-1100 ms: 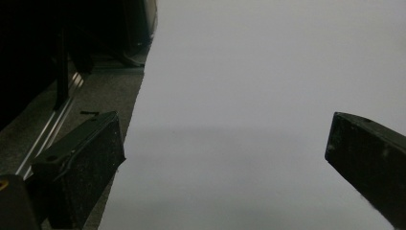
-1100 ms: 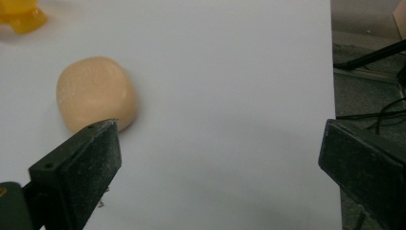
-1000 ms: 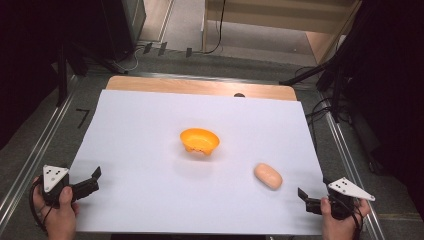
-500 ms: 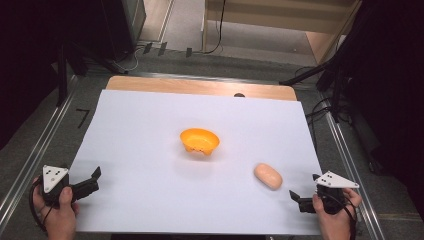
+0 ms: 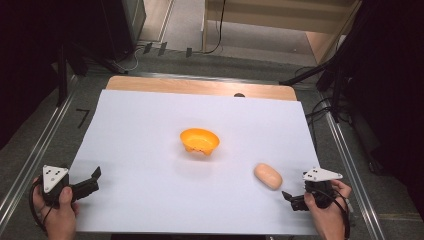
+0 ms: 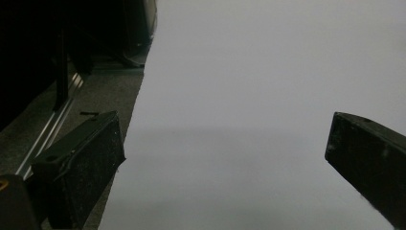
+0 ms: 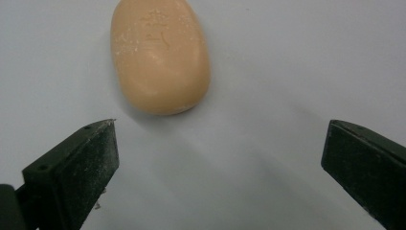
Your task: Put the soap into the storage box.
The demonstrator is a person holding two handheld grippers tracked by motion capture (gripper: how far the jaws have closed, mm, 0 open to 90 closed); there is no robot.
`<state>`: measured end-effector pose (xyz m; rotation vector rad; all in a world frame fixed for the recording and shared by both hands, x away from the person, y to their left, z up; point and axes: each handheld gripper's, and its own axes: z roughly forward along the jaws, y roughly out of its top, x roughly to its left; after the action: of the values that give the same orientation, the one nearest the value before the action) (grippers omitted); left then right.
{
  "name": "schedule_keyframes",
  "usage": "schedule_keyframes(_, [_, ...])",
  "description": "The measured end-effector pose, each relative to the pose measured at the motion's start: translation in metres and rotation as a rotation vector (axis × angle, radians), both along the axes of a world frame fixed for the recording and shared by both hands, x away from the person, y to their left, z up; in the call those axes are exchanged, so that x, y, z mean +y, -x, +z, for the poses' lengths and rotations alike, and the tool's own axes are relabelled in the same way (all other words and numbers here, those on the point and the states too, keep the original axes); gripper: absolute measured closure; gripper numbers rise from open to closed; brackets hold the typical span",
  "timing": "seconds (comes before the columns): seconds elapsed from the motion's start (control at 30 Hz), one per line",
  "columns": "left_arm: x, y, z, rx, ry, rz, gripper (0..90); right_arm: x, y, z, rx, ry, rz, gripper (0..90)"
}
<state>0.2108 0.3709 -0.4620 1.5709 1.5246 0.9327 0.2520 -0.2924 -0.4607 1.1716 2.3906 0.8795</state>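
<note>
White sheet covers the table; dark floor and cables lie beyond it. Right gripper has advanced from the sheet's right edge toward the soap; its jaws stand wide apart and empty; the soap lies flat just ahead of them, left of centre, not touching. Judgement: the approach to a grasp is under way; a further advance is needed before closing. Bowl sits well ahead and left of this gripper, unmoved. Left gripper keeps its position at the near-left corner; jaws apart, holding nothing.
</note>
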Motion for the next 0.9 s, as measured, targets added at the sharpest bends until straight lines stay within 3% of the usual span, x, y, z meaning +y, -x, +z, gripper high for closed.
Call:
schedule_keyframes(0.4, [0.002, -0.001, 0.0, 0.009, 0.008, -0.006, 0.1, 0.013, -0.011, 0.008, 0.039, 0.011, 0.068, 0.0])
schedule_keyframes(0.53, [0.002, 0.0, 0.0, 0.008, 0.008, -0.006, 0.1, 0.023, -0.018, 0.012, 0.08, 0.004, 0.11, 0.0])
schedule_keyframes(0.77, [0.002, -0.001, 0.0, 0.011, 0.008, -0.008, 0.1, 0.033, -0.027, 0.016, 0.117, 0.022, 0.124, 0.0])
schedule_keyframes(0.9, [0.002, -0.001, 0.0, 0.009, 0.01, -0.009, 0.1, 0.041, -0.034, 0.017, 0.147, 0.026, 0.128, 5.4])
